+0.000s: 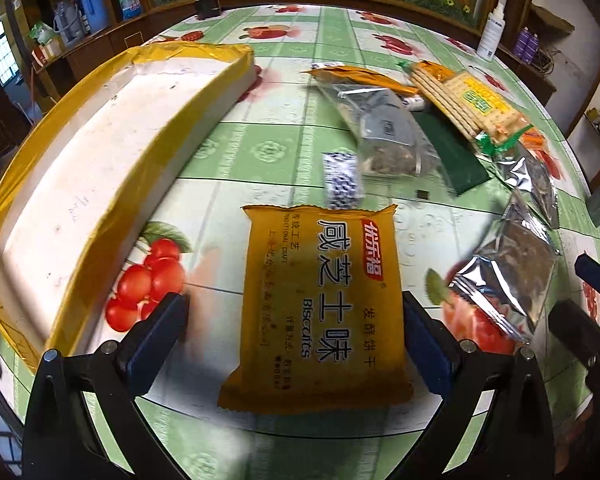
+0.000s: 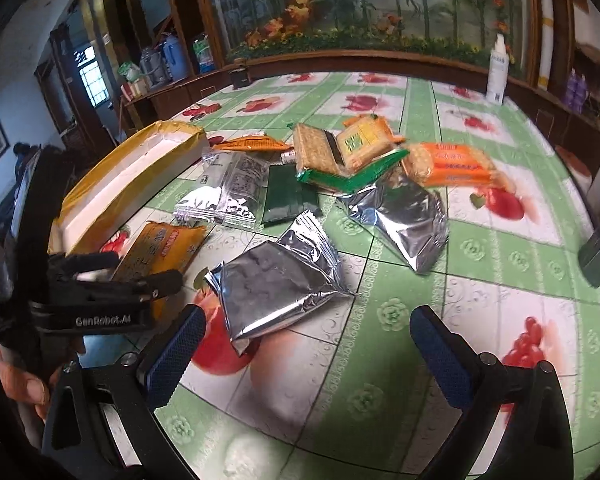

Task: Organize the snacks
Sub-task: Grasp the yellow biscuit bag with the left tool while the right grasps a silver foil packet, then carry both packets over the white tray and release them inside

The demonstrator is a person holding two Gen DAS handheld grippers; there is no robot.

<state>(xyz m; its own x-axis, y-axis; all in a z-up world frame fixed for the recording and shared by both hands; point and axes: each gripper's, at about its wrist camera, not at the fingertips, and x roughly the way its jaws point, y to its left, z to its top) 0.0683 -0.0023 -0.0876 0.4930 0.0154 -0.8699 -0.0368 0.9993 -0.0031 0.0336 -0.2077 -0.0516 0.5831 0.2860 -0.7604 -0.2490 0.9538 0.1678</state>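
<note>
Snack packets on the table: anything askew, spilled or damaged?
Nothing spilled or torn that I can see. The packets lie loosely heaped, some overlapping, beside the white box, which holds none in view. The yellow biscuit packet lies flat, intact.

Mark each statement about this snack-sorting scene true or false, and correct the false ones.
1. The left gripper is open, with the orange biscuit packet lying between its fingers. True.
2. The white tray already holds several snacks. False: nothing shows inside it.
3. The right gripper is shut on a silver packet. False: it is open and holds nothing; the nearest silver packet lies on the table ahead of it.
4. A white bottle stands at the far edge of the table. True.
5. The flat dark green packet lies inside the tray. False: it lies on the tablecloth among the other snacks.
</note>
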